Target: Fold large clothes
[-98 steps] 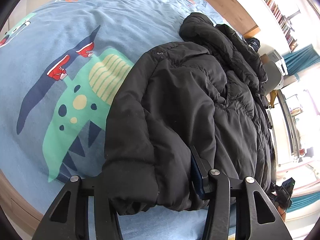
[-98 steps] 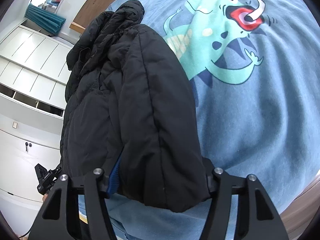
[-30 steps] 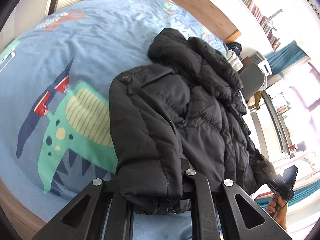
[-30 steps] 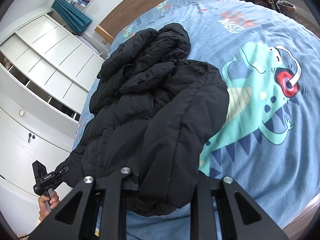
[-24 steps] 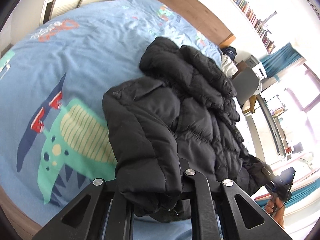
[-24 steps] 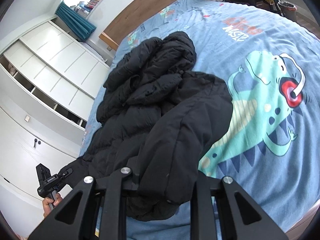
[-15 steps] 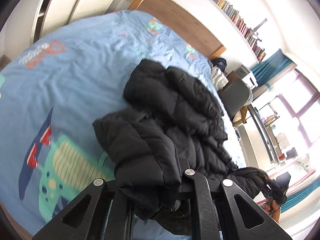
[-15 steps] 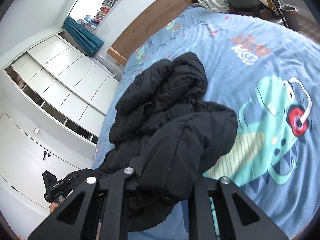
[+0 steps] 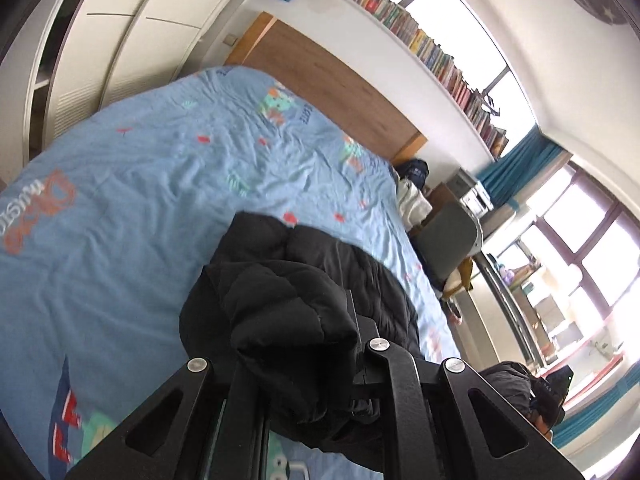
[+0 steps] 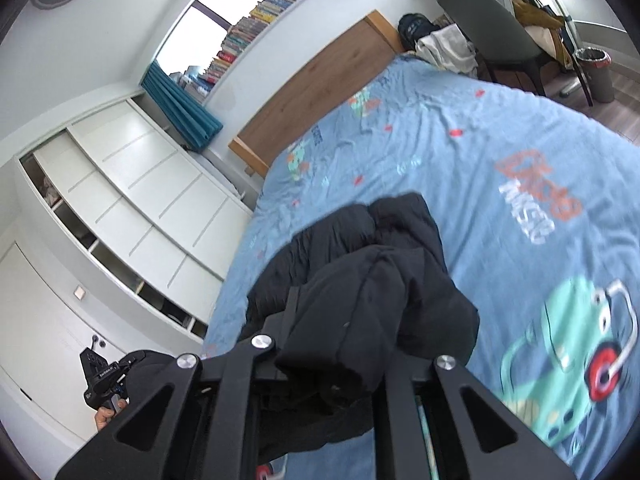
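The puffy black quilted jacket bunches over your left gripper, hiding both fingertips; your right gripper is buried in it the same way. The jacket's lower end runs out of frame. The light blue dinosaur-print bedsheet smears with blur, and the book spines are too small to read.

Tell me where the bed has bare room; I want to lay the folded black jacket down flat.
The blue duvet is bare between the black jacket and the wooden headboard, and around the orange lettering and the green dinosaur print. The left-wrist view shows open duvet beside the jacket towards the white wardrobe. It is crowded at the headboard corner by the chair, where clothes are piled.
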The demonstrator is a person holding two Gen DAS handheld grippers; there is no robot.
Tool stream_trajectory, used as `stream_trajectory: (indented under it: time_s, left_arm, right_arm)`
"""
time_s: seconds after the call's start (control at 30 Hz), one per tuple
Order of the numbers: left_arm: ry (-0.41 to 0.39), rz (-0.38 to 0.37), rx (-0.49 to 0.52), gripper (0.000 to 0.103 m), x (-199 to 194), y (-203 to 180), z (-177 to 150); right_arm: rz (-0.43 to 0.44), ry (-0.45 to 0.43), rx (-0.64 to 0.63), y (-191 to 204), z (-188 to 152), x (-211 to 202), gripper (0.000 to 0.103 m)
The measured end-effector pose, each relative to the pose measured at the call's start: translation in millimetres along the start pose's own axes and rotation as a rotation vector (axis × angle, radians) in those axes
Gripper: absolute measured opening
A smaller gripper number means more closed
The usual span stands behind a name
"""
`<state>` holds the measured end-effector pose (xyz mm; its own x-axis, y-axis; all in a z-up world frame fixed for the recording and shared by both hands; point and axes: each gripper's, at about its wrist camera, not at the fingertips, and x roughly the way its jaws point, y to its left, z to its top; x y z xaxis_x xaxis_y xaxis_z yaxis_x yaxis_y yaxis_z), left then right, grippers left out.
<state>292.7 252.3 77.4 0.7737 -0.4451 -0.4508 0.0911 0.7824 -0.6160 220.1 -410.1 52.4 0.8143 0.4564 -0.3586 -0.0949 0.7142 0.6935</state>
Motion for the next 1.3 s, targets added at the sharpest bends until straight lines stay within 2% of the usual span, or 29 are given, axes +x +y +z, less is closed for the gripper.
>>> stream_trajectory:
  time_s: [0.2, 0.33, 0.47, 0.6, 0.7, 0.83, 1.0, 1.13, 1.2, 1.27, 1.3]
  left_arm:
    - [-0.034, 0.037, -0.052, 0.012, 50, 15, 60]
    - [-0.022, 0.106, -0.063, 0.012, 111, 27, 95]
    - [0.011, 0.173, -0.079, 0.012, 175, 48, 116]
    - [0.05, 0.217, -0.118, 0.012, 239, 75, 125]
    - [0.085, 0.235, -0.156, 0.014, 276, 94, 123]
    - [0.133, 0.218, -0.245, 0.017, 322, 121, 116]
    - [0.16, 0.178, -0.316, 0.02, 349, 137, 110]
    - [0.134, 0.093, -0.399, 0.03, 341, 146, 113]
    - [0.12, 0.052, -0.439, 0.034, 332, 148, 118]
    - [0.095, 0.006, -0.464, 0.048, 323, 146, 124]
    - [0.077, -0.008, -0.468, 0.052, 318, 144, 128]
  right_arm:
    - [-0.017, -0.072, 0.062, -4, 69, 50, 0.012]
    - [-0.057, -0.088, 0.086, -14, 106, 110, 0.012]
    - [-0.122, -0.074, 0.105, -32, 129, 174, 0.012]
    - [-0.179, -0.042, 0.16, -67, 140, 234, 0.012]
    - [-0.186, -0.022, 0.266, -101, 140, 270, 0.012]
    - [-0.22, 0.015, 0.318, -135, 137, 309, 0.014]
    - [-0.227, 0.045, 0.424, -169, 128, 344, 0.016]
    - [-0.172, 0.023, 0.518, -187, 122, 353, 0.026]
    - [-0.115, -0.001, 0.55, -190, 124, 352, 0.042]
    - [-0.08, -0.025, 0.561, -187, 131, 347, 0.078]
    - [-0.088, -0.045, 0.553, -185, 136, 343, 0.083]
